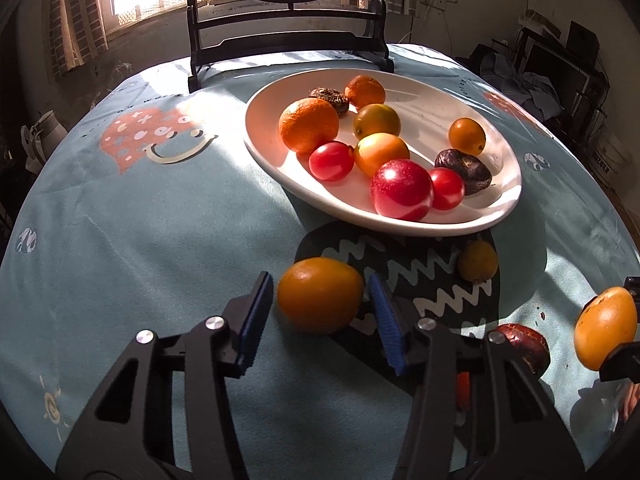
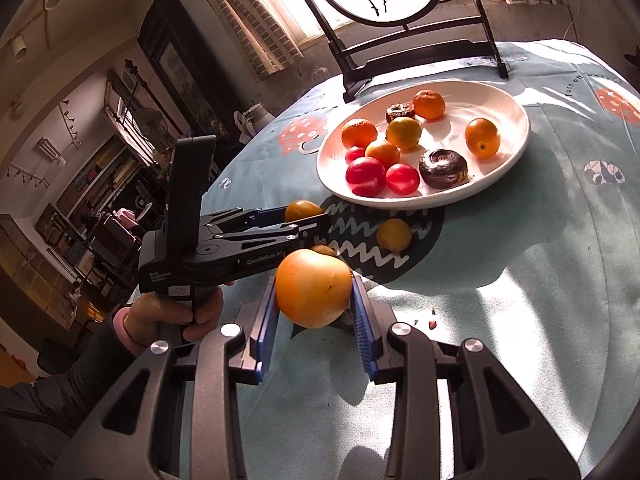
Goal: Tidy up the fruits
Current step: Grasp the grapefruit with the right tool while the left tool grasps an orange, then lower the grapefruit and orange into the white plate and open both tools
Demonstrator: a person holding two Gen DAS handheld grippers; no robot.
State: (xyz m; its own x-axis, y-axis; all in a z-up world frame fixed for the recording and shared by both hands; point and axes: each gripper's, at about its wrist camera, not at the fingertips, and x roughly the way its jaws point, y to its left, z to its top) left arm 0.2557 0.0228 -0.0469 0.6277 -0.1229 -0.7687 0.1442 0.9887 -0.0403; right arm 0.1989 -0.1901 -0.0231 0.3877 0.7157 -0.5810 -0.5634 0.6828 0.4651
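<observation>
A white oval plate (image 1: 420, 92) (image 2: 512, 120) holds several fruits: oranges, red tomatoes, a red plum and dark wrinkled fruits. My left gripper (image 1: 320, 292) is open around an orange fruit (image 1: 320, 294) that lies on the cloth; the pads stand just beside it. It also shows in the right wrist view (image 2: 302, 210). My right gripper (image 2: 314, 294) is shut on a large orange fruit (image 2: 312, 294) and holds it above the table; it shows at the left wrist view's right edge (image 1: 604, 334). A small yellow fruit (image 1: 478, 260) (image 2: 394, 234) lies near the plate.
A dark red-brown fruit (image 1: 524, 344) lies on the cloth by my left gripper's right finger. A black wooden stand with a round painted screen (image 1: 288, 20) (image 2: 400, 40) stands behind the plate. The round table has a blue patterned cloth (image 1: 140, 240).
</observation>
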